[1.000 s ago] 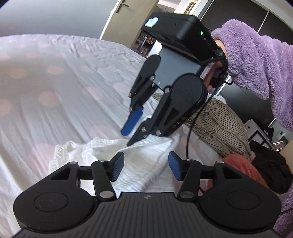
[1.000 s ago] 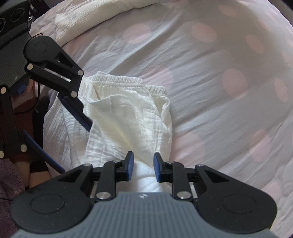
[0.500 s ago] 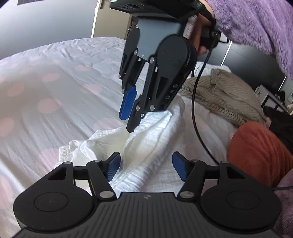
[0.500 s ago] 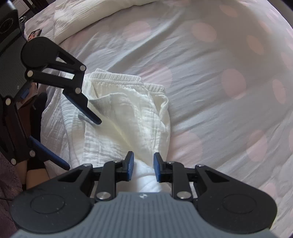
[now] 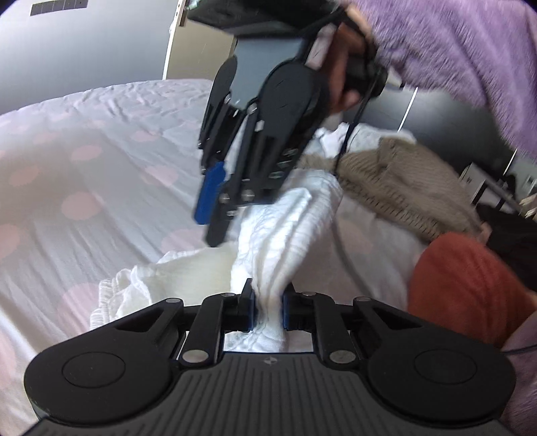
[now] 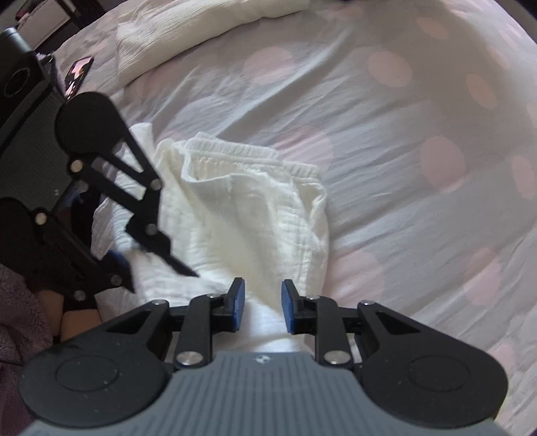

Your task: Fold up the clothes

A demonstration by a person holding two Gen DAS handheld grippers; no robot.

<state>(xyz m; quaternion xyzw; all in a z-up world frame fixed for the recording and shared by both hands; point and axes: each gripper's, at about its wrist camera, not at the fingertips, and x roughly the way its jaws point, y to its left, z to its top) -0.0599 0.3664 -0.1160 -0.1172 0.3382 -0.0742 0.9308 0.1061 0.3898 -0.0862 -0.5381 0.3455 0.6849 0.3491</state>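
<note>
A white crinkled garment with an elastic waistband [image 6: 248, 208] lies partly folded on the bed; it also shows in the left wrist view [image 5: 285, 234]. My left gripper [image 5: 266, 310] is shut on a bunched fold of it at its near edge. It shows in the right wrist view [image 6: 147, 255] at the garment's left side. My right gripper [image 6: 260, 308] is shut on the garment's near end, cloth filling the gap between its blue pads. In the left wrist view it [image 5: 214, 218] hangs above the garment, tips down.
The bed sheet [image 6: 402, 134] is pale with pink dots. A cream cloth [image 6: 201, 30] lies at the far edge. A beige striped garment [image 5: 402, 187] and an orange one [image 5: 463, 285] lie to the right of the white one. A purple fleece sleeve [image 5: 453, 50] is above.
My left gripper has closed from open onto a fold of the white garment. The right gripper stayed shut on the garment and lifted its end, seen closer and higher in the left view.
</note>
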